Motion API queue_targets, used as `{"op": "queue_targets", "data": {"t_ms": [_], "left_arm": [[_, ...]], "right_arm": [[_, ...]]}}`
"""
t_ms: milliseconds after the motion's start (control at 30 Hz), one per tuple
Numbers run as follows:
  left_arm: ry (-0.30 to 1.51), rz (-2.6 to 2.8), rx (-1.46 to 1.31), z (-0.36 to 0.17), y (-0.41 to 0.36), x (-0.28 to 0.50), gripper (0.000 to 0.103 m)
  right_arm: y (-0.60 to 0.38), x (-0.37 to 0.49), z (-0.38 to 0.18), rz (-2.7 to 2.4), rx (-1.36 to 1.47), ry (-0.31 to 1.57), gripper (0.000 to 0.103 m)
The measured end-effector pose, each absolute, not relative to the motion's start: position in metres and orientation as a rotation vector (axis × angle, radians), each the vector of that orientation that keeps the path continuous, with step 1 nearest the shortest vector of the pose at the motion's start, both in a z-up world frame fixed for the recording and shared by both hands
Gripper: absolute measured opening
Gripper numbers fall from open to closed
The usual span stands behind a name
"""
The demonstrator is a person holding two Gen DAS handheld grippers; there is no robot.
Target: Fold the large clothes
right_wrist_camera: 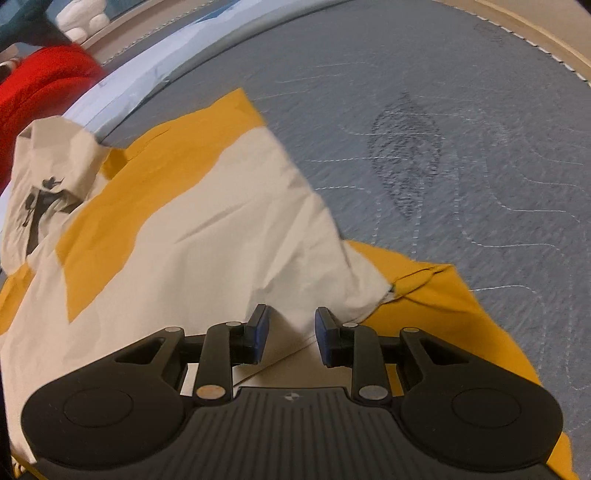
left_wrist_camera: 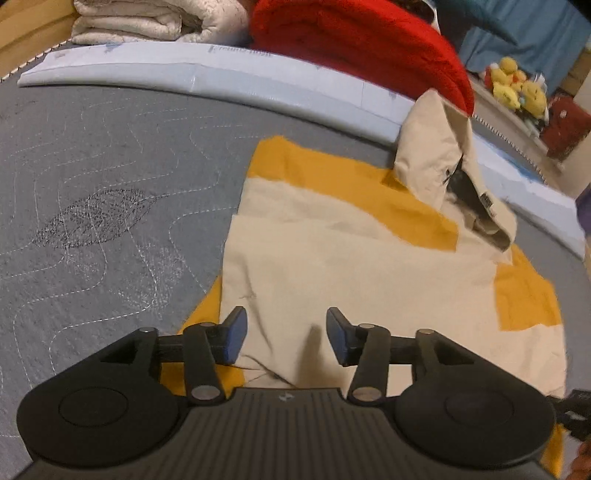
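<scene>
A large cream and mustard-yellow garment [left_wrist_camera: 332, 251] lies spread on the grey quilted bed surface [left_wrist_camera: 110, 184]. Its hood or collar part [left_wrist_camera: 439, 158] stands bunched up at the far side. My left gripper [left_wrist_camera: 286, 332] hangs just over the garment's near cream edge, jaws open, blue pads [left_wrist_camera: 236, 332] clear of the cloth. In the right wrist view the same garment [right_wrist_camera: 207, 221] runs leftward. My right gripper [right_wrist_camera: 291, 334] sits over a cream corner beside a yellow panel [right_wrist_camera: 424, 306]. A raised cream fold [right_wrist_camera: 295, 323] stands between its parted pads, which do not press on it.
A pale blue padded strip [left_wrist_camera: 221, 77] borders the far side of the bed. Behind it lie a red blanket [left_wrist_camera: 362, 44] and a folded cream quilt [left_wrist_camera: 147, 22]. Yellow plush toys [left_wrist_camera: 517, 88] sit on a shelf at the right. A wooden bed frame [right_wrist_camera: 517, 22] edges the grey surface.
</scene>
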State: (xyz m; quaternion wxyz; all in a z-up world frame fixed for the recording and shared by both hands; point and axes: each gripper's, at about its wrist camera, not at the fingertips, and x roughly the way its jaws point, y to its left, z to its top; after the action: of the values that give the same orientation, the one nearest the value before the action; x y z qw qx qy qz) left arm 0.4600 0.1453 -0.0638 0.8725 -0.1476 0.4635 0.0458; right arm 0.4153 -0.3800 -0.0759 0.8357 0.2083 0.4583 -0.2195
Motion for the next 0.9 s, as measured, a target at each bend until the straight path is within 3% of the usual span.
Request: {"op": "queue_targets", "data": {"t_ms": [100, 233, 300, 433, 533, 733, 900], "left_arm": [[1.058, 0.124, -0.35, -0.085, 0.153, 0.461, 0.054], [0.982, 0.102, -0.291, -0.067, 0.14, 0.458, 0.055], [0.958, 0.083, -0.248, -0.065, 0.131, 0.459, 0.057], [1.059, 0.087, -0.254, -0.088, 0.128, 0.462, 0.06], [1.022, 0.08, -0.215, -0.078, 0.121, 0.461, 0.063], [0.896, 0.048, -0.155, -0.053, 0.102, 0.452, 0.065], [0.801, -0.004, -0.113, -0.04, 0.079, 0.447, 0.072]], "right_arm": [[-0.367, 0.412, -0.06, -0.481, 0.362, 0.917, 0.029], [-0.334, 0.409, -0.039, -0.306, 0.294, 0.798, 0.029], [-0.322, 0.411, -0.039, -0.212, 0.258, 0.78, 0.035], [-0.326, 0.423, -0.075, -0.19, 0.288, 0.965, 0.04], [-0.331, 0.422, -0.086, -0.259, 0.277, 1.019, 0.04], [-0.318, 0.413, -0.046, -0.196, 0.179, 0.852, 0.04], [-0.304, 0.396, -0.016, -0.115, 0.072, 0.713, 0.04]]}}
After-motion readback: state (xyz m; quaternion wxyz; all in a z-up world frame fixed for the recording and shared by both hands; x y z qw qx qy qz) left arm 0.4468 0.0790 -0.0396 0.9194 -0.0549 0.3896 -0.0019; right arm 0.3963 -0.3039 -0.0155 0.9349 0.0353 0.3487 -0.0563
